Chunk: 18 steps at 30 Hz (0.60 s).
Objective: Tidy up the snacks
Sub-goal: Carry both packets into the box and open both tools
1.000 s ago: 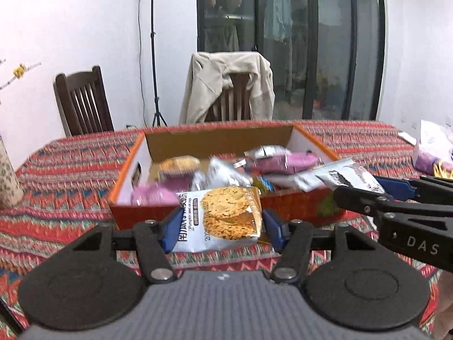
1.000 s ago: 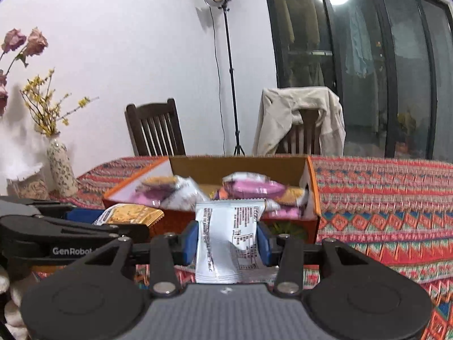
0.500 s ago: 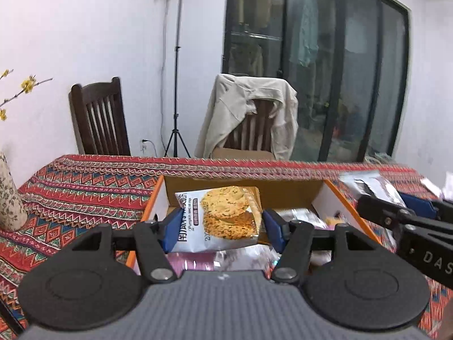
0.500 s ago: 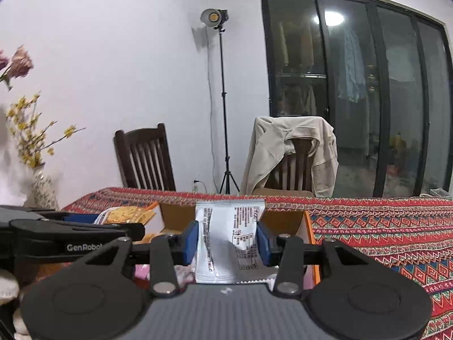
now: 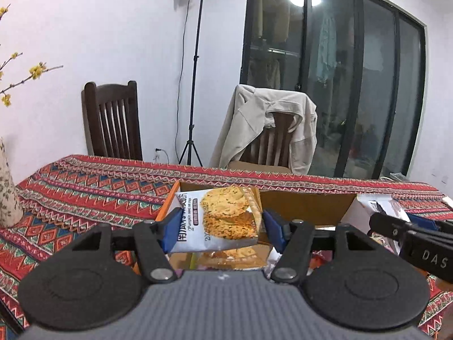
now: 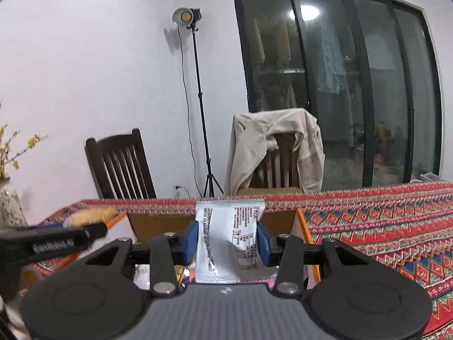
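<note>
A cookie packet (image 5: 223, 218) with a pumpkin-seed biscuit picture sits between the blue pads of my left gripper (image 5: 222, 223), whose jaws are opening while the pads still touch it. It hangs over the near left part of the orange-edged cardboard box (image 5: 305, 204). My right gripper (image 6: 228, 240) is shut on a white packet (image 6: 226, 235) with printed text, held upright over the same box (image 6: 158, 223). Each gripper shows in the other's view: the right gripper (image 5: 396, 223) at the right, the left gripper (image 6: 85, 229) at the left. The box's contents are mostly hidden.
A red patterned tablecloth (image 6: 382, 226) covers the table. Behind it stand a dark wooden chair (image 5: 113, 121), a chair draped with a beige jacket (image 5: 269, 127) and a light stand (image 5: 195, 85). A patterned vase (image 5: 7, 192) stands at the left edge. Dark glass doors fill the back right.
Both grippers have moved forward with their packets, from in front of the box to over it. The box now lies low in both views, mostly hidden.
</note>
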Motion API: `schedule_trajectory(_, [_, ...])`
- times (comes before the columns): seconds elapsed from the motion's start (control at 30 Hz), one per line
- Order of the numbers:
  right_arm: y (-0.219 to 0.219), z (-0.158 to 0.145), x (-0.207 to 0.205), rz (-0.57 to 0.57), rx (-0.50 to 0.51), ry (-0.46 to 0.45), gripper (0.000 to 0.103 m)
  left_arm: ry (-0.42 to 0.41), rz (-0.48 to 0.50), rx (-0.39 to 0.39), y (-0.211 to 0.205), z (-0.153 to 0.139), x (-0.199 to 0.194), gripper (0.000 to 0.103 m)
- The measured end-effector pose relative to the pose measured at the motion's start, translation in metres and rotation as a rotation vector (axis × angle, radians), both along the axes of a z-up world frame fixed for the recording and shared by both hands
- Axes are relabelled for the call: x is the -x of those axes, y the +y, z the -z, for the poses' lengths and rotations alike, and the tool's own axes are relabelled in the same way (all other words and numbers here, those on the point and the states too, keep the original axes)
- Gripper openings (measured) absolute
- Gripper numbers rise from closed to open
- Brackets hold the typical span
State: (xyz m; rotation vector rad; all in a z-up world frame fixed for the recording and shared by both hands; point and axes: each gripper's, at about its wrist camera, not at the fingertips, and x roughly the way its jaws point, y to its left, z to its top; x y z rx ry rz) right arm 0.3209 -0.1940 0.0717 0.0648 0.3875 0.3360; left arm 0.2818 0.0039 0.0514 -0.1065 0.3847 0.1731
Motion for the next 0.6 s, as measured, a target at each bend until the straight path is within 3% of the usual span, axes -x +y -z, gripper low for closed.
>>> schedule_trajectory(0.07, [0.0,0.006,-0.003,-0.001,0.002,0.015,0.043,0.009,-0.01,0.002,0.0,0.004,-0.001,0.07])
schedule_trajectory(0.17, [-0.002,0.011,-0.005,-0.006,0.005,0.038,0.051,-0.005,-0.033,0.009,0.002,0.006,0.002,0.087])
schedule_trajectory(0.2, [-0.004,0.011,-0.005,-0.008,-0.004,0.043,0.056,-0.013,-0.038,0.013,0.003,0.006,0.003,0.098])
schedule_trajectory(0.23, [-0.005,0.011,-0.003,-0.008,-0.01,0.045,0.066,-0.026,-0.05,0.016,0.004,0.005,0.005,0.103])
schedule_trajectory(0.27, [-0.007,0.011,-0.002,-0.001,-0.014,0.042,0.073,-0.045,-0.068,0.017,0.006,0.005,0.007,0.103])
schedule_trajectory(0.33, [-0.009,0.009,0.002,0.011,-0.02,0.027,0.099,-0.053,-0.074,0.02,0.007,0.003,0.009,0.103])
schedule_trajectory(0.4, [-0.012,0.009,0.004,0.008,-0.033,0.025,0.103,-0.051,-0.069,0.032,0.009,0.002,0.008,0.103])
schedule_trajectory(0.6, [-0.014,0.004,0.009,0.014,-0.03,0.013,0.103,-0.069,-0.068,0.034,0.006,-0.003,0.014,0.103])
